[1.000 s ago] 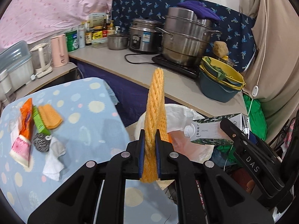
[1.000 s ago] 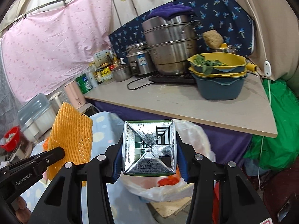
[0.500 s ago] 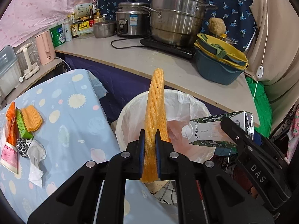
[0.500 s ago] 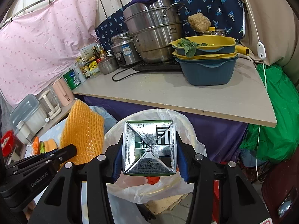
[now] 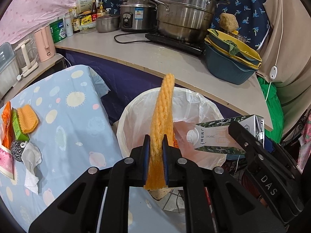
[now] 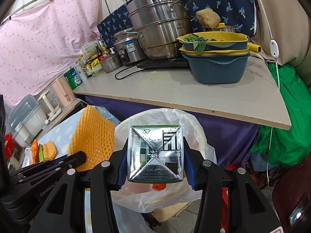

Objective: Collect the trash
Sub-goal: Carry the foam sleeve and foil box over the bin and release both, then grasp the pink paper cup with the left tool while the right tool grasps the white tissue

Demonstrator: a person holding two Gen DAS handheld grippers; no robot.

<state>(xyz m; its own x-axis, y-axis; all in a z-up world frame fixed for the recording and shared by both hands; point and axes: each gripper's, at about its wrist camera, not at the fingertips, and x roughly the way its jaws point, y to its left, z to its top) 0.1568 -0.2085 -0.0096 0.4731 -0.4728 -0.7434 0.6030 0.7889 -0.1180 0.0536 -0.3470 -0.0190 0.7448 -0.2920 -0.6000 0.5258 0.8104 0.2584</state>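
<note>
Left gripper [image 5: 155,145] jaws opening around one orange foam net [image 5: 161,114], right gripper [image 6: 154,155] clamps one "Tetra Pak" carton [image 6: 155,153] marked "ORGANIC", both over one lined bin [image 5: 136,112].

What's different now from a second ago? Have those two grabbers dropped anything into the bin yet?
Not yet. Both grippers came forward and down, so the white-lined trash bin now sits right under them. The left gripper has begun opening, with the orange foam net still between its pads. The right gripper stays clamped on the milk carton. The scraps on the blue tablecloth lie as before.
</note>
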